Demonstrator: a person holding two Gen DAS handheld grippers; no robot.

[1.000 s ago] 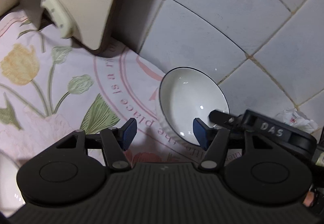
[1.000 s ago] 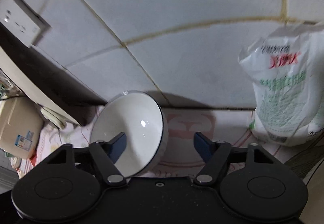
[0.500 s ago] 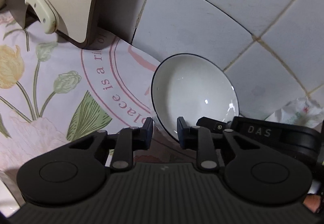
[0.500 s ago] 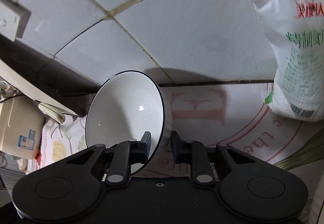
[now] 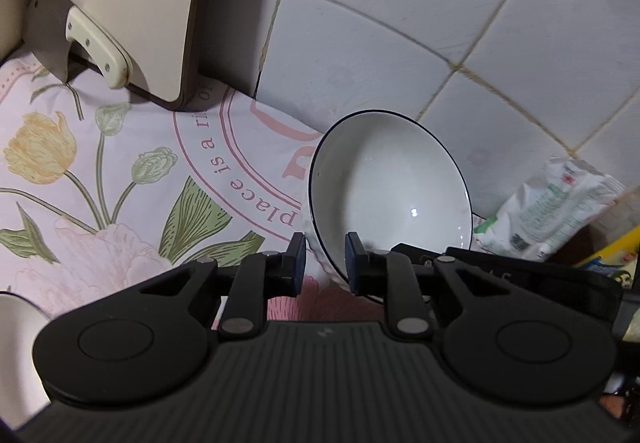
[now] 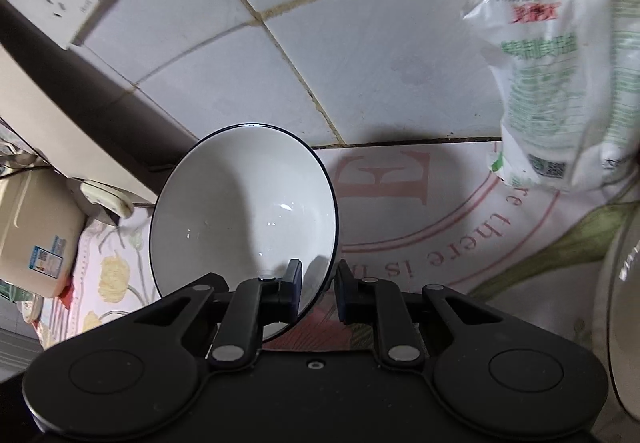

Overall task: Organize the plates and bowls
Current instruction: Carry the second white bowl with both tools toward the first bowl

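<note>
Item: bowl (image 5: 386, 187), white with a dark rim line, tilted on edge above the flowered table (image 5: 120, 147), close to the tiled wall (image 5: 400, 43). Grip: the near rim is clamped from two sides; the left gripper (image 5: 325, 269) has its jaws clenched on the rim's left part, and the right gripper (image 6: 318, 289) is likewise closed on the rim, one pad inside and one outside. Both sets of jaws have just been closing, with the rim between them. Nearby: a cream appliance (image 5: 120, 3) to the left, a printed bag (image 6: 560, 83) to the right, another white dish (image 6: 624, 323) at the right edge. Step judged in hand: the two-handed pick-up of the bowl. Next move calls for a level, matched lift and carriage to a stack; uneven pull risks slip.
</note>
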